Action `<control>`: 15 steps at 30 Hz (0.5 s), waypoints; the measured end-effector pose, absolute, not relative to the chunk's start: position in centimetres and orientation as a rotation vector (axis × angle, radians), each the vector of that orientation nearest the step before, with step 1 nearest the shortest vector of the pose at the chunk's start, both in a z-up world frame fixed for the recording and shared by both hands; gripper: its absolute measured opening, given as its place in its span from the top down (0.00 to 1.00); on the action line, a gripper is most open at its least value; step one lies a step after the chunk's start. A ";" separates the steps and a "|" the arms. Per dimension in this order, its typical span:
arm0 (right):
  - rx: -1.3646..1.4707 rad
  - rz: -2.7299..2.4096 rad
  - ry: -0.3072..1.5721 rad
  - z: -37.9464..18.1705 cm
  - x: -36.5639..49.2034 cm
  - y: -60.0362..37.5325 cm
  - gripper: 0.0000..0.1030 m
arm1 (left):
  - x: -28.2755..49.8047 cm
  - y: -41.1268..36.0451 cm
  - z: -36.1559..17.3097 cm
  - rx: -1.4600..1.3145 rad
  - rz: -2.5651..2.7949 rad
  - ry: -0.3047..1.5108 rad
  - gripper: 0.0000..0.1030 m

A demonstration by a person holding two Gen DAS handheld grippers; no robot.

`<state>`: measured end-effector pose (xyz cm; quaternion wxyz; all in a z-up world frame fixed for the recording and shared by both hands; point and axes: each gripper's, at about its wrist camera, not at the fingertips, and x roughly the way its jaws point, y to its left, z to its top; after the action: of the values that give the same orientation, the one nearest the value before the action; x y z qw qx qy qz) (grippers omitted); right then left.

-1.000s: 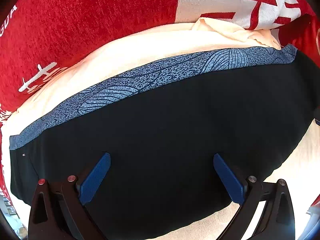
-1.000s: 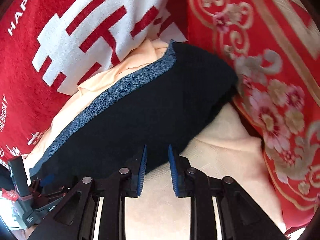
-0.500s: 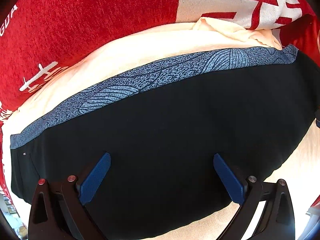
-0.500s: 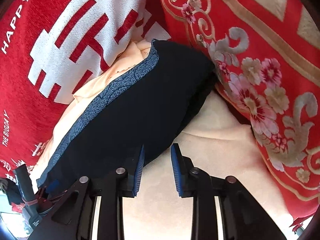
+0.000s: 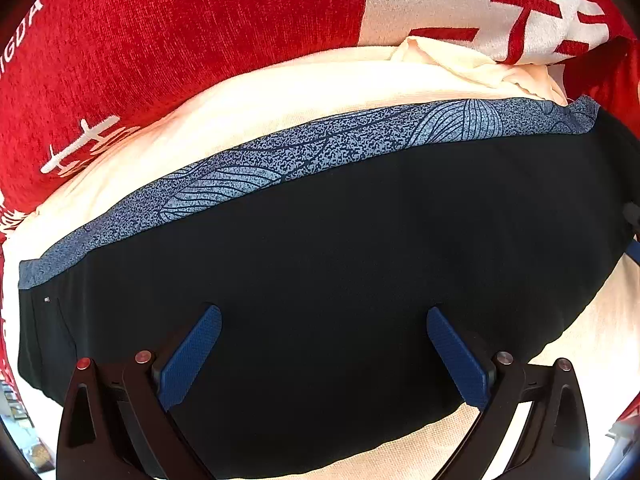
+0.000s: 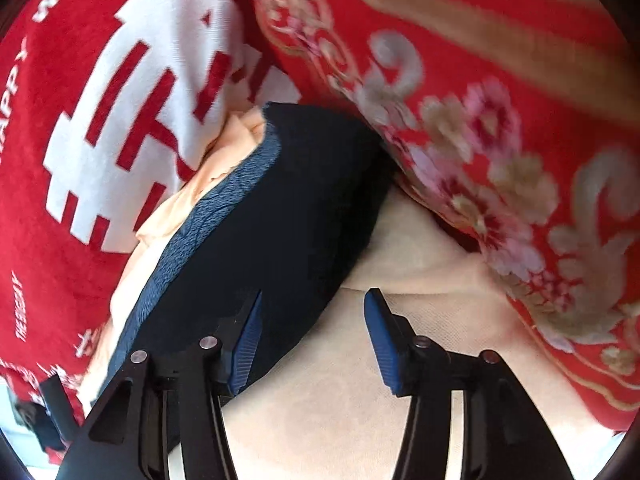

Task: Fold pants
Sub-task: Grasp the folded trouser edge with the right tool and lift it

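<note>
The black pants (image 5: pixel 340 248) lie folded in a flat oblong on a cream sheet (image 5: pixel 280 96), with a blue speckled band (image 5: pixel 320 148) along the far edge. My left gripper (image 5: pixel 324 316) is open and empty, hovering over the near part of the pants. In the right wrist view the pants (image 6: pixel 288 208) show from their right end. My right gripper (image 6: pixel 312 300) is open and empty, its left finger over the pants' edge and its right finger over the cream sheet (image 6: pixel 360 400).
A red cushion with white characters (image 5: pixel 180 40) stands behind the pants and shows in the right wrist view (image 6: pixel 100 120). A red floral cushion (image 6: pixel 500 120) presses against the pants' right end. The left gripper's body (image 6: pixel 48 412) shows at lower left.
My right gripper has opened from nearly shut and moved, its view swinging right and blurring. The left gripper and the pants have stayed still.
</note>
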<state>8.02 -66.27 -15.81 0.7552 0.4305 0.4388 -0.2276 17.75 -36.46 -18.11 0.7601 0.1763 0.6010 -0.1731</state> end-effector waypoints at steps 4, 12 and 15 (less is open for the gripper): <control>0.923 -0.471 0.899 -15.9 9.7 -66.5 0.46 | 17.7 -36.1 -18.2 0.376 -0.378 1.306 0.00; 0.874 -0.448 0.878 -14.5 11.6 -67.1 0.87 | 19.1 -35.9 -15.2 0.331 -0.383 1.288 0.27; 0.829 -0.388 0.842 -11.6 11.6 -66.7 0.87 | 18.7 -37.5 -13.7 0.316 -0.470 1.245 0.27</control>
<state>11.59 -66.71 -11.64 0.8128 0.3885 0.3943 -0.1816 18.69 -37.50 -13.65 0.7751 0.1459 0.5751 -0.2173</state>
